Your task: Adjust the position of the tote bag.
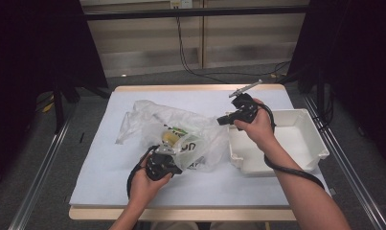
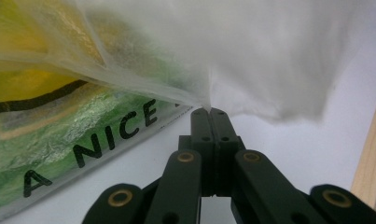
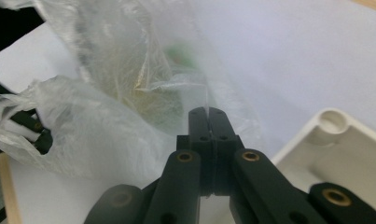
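L fingers pinch bag edge; R fingers prob. pinch film; print legible L view.

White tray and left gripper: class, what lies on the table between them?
In the high view, the translucent plastic bag fills the stretch between the white tray and the left gripper, whose closed jaws pinch its edge.
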Tool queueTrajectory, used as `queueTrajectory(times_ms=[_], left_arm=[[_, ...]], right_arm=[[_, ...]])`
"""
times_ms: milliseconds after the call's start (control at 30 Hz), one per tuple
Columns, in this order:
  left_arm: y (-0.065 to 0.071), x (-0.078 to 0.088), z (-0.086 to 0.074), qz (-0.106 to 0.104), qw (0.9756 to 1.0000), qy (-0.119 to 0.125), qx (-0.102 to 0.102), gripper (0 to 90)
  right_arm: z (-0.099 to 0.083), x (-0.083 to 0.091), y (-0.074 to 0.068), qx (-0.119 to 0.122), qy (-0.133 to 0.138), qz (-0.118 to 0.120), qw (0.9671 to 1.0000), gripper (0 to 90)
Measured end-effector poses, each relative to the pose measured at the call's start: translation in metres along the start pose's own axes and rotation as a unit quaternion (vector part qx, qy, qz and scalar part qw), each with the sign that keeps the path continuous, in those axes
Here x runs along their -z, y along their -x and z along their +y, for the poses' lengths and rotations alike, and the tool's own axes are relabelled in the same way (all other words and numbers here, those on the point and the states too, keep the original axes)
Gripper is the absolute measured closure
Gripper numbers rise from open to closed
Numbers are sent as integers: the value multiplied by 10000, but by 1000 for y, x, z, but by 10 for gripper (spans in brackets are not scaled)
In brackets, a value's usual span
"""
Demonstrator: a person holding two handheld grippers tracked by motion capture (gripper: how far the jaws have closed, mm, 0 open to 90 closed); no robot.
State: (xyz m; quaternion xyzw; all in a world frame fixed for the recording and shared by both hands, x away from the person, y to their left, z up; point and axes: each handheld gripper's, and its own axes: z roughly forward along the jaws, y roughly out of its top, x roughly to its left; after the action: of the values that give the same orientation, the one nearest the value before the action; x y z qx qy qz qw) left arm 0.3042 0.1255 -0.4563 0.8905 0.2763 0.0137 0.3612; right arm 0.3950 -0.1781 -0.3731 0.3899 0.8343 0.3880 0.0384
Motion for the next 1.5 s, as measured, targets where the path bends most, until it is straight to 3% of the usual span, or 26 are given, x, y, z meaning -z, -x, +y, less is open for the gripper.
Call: queueTrajectory(times_ms=[167,267,333,400,467,600,733,833,933,967,1033,1100,1167,1233,1267,1333,1433,1500], left_arm=[[2,-4,-2,-87,9999,-107,-19,900],[3,-4,-2,-69,10000,32,6,900],[0,-2,0,-11,10000,29,18,900],[-3,0,-1,40,9998,173,94,900],[-6,4,-1,248,9996,150,13,900],[-12,17,-1,455,9982,389,98,882],[-16,26,3,602,9957,662,256,742],[-21,23,6,559,9937,858,459,606],[-19,18,11,453,9935,954,433,472],[-18,16,13,404,9933,994,432,447],[-18,13,16,531,9927,995,422,391],[-20,10,19,476,9917,1075,524,385],[-20,7,22,537,9921,1016,501,436],[-21,3,23,591,9938,812,485,634],[-22,2,24,498,9944,768,535,773],[-22,1,24,395,9946,734,621,885],[-19,2,24,241,9953,589,734,900],[-13,2,24,254,9966,525,589,900]], right_arm=[[3,-6,24,-170,80,-284,9994,900],[5,-11,34,-243,123,-186,9995,900],[5,-14,33,-143,39,-127,9998,900],[4,-16,31,-112,-16,-141,9998,900],[2,-17,29,-103,-35,-73,9999,900],[-2,-16,25,-50,-72,-18,10000,900],[-5,-15,20,41,-107,25,9999,900],[-7,-15,14,75,-148,47,9999,900],[-7,-13,10,88,-159,23,9998,900],[-7,-13,9,77,-147,53,9998,900],[-7,-13,8,103,-118,54,9999,899],[-6,-13,6,106,-159,29,9998,899],[-5,-14,4,153,-160,81,9997,899],[-4,-15,2,180,-186,80,9996,898],[-3,-15,2,208,-187,100,9996,899],[-3,-16,3,208,-197,83,9996,898],[-4,-16,7,167,-191,76,9996,899],[-5,-17,11,115,-196,24,9997,899]])
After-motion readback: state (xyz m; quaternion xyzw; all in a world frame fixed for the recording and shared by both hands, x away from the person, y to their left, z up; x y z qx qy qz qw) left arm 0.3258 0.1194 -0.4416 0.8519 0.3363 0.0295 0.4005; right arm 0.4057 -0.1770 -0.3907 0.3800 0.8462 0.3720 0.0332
